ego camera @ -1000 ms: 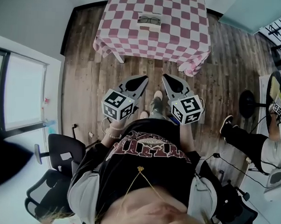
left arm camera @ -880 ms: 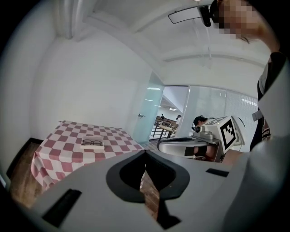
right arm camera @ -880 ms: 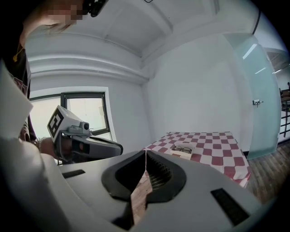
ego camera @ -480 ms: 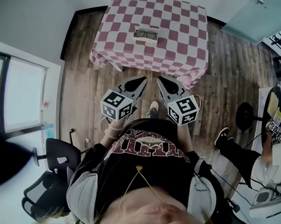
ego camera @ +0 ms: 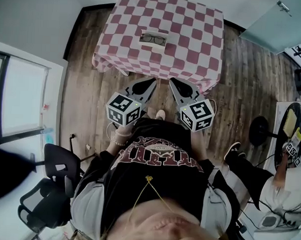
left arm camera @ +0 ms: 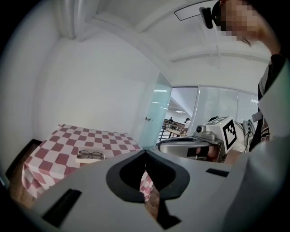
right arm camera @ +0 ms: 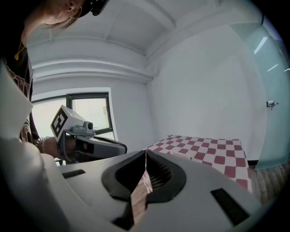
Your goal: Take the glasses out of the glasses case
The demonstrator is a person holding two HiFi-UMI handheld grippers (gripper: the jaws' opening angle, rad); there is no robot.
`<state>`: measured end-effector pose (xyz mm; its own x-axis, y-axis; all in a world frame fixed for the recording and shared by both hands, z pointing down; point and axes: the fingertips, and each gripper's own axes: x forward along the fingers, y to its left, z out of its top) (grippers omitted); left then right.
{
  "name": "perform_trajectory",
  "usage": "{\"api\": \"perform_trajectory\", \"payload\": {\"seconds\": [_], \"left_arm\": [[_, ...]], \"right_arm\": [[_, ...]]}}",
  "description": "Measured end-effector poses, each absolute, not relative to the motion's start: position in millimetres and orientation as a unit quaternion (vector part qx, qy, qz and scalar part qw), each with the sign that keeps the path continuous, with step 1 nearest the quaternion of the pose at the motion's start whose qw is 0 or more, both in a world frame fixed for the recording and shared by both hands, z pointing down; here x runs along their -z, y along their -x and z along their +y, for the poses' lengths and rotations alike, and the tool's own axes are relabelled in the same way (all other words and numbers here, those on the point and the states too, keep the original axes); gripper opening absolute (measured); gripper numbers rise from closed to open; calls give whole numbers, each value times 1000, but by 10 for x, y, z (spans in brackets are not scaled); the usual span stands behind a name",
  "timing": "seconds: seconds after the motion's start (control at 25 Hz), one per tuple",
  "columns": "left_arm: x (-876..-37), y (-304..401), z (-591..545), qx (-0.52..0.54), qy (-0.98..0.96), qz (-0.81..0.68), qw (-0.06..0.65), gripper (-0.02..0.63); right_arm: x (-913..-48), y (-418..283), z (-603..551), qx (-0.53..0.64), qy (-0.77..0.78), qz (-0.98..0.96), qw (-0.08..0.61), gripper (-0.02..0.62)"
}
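Both claws are closed and empty, left gripper (ego camera: 151, 82) beside right gripper (ego camera: 173, 83), near the table (ego camera: 194, 39). Farther off, glasses (ego camera: 153, 39) lie on the case (ego camera: 163, 44).

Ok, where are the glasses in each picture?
Head view: the glasses lie near the top middle, on the checkered tablecloth.
Left gripper view: at lower left, on the same tablecloth.
Right gripper view: the glasses cannot be made out; the tablecloth shows right of middle.
Shared landmark: the checkered tablecloth.
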<state>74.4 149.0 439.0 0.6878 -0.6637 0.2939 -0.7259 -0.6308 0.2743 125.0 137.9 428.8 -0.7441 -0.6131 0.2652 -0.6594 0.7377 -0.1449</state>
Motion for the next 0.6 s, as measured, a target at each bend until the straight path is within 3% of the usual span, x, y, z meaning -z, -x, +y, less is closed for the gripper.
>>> {"api": "perform_trajectory", "payload": {"seconds": [0.6], "left_arm": [[-4497,-514,806,-93,-898,-382,196,8]], "right_arm": [[-4357,-1233,752,-128,-375,-913,99,20]]}}
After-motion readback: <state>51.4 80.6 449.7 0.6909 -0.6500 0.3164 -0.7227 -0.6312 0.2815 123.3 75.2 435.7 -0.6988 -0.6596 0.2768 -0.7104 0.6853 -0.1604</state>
